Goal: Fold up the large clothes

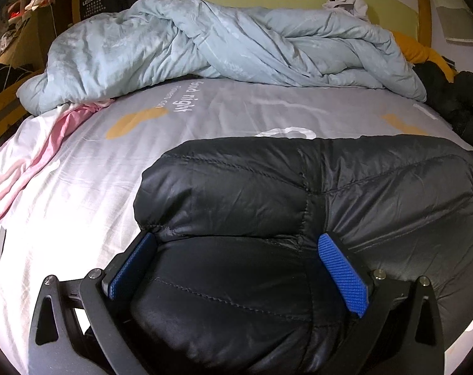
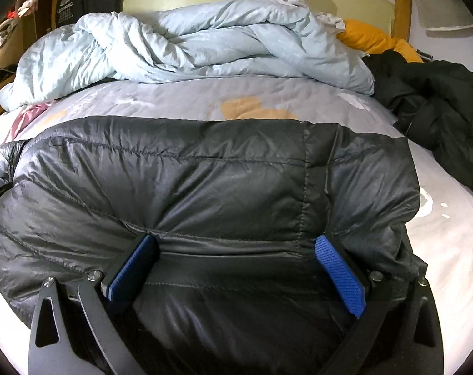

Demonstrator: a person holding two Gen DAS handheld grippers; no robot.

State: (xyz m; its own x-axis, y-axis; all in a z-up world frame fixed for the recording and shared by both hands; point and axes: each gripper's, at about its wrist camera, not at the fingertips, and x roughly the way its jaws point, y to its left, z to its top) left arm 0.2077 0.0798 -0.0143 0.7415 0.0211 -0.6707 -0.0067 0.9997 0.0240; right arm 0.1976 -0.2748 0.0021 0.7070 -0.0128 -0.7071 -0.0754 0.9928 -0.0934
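A black quilted down jacket (image 1: 299, 193) lies folded on the bed, puffy and wide. It also fills the right wrist view (image 2: 205, 181). My left gripper (image 1: 236, 243) is open, its blue-padded fingers (image 1: 342, 272) spread wide and pressed onto the jacket's near left part. My right gripper (image 2: 236, 247) is open too, fingers (image 2: 339, 275) spread and resting on the jacket's near right part. Padding bulges between both pairs of fingers; neither pair clamps it.
The bed sheet (image 1: 89, 168) is grey-white with orange shapes and text. A rumpled light blue duvet (image 1: 205, 50) lies at the back. Pink cloth (image 1: 48, 143) lies left. Another black garment (image 2: 439, 106) and an orange item (image 2: 374, 40) lie back right.
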